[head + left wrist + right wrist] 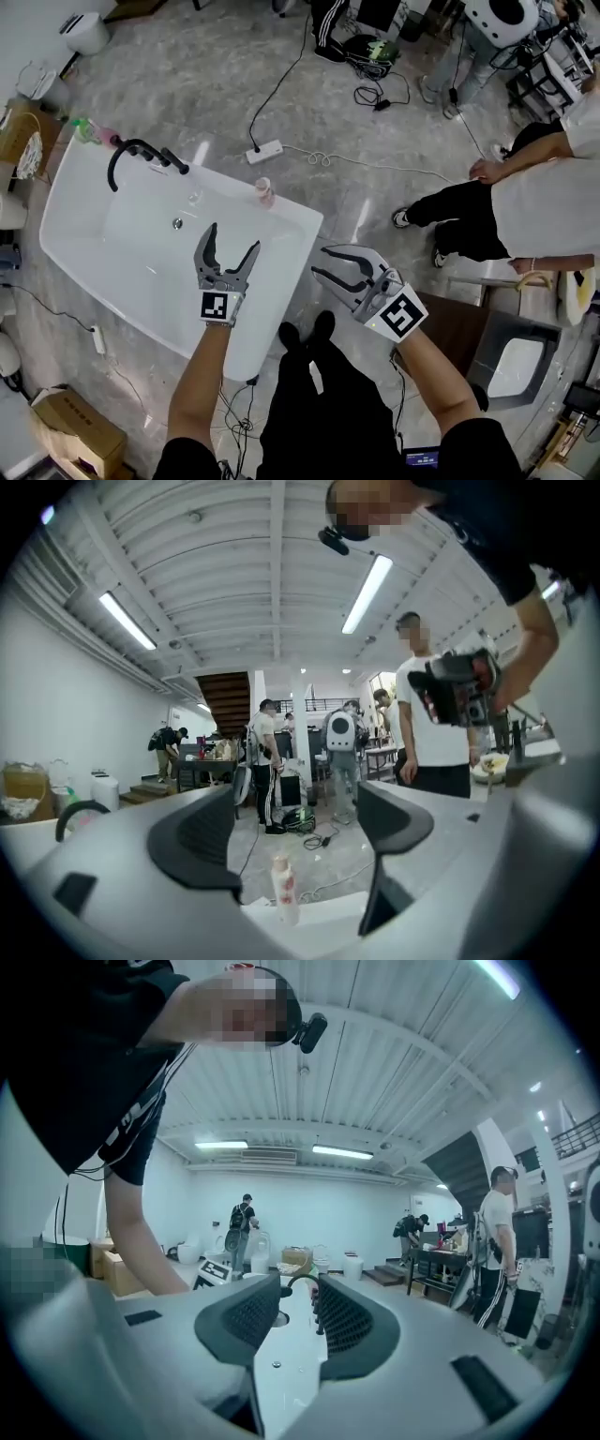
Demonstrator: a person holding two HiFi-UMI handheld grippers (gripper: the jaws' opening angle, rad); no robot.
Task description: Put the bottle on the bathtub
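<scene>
The small pink-and-white bottle [264, 192] stands upright on the far rim of the white bathtub [84, 253]. My left gripper [233, 237] hovers over the tub's near right end with its jaws wide apart and nothing in them. In the left gripper view the bottle [284, 888] shows on the rim [328, 916] beyond the left gripper [300, 846], apart from it. My right gripper [320, 261] hangs off the tub's right end, open by a narrow gap and empty. The right gripper [298, 1321] points along the tub [281, 1372] toward the black faucet [300, 1283].
A black faucet [141, 155] and green and pink items [89, 129] sit at the tub's far left corner. A power strip [264, 150] with cables lies on the floor behind. People [525, 202] stand at the right. A cardboard box [75, 427] sits lower left, a basin [516, 366] lower right.
</scene>
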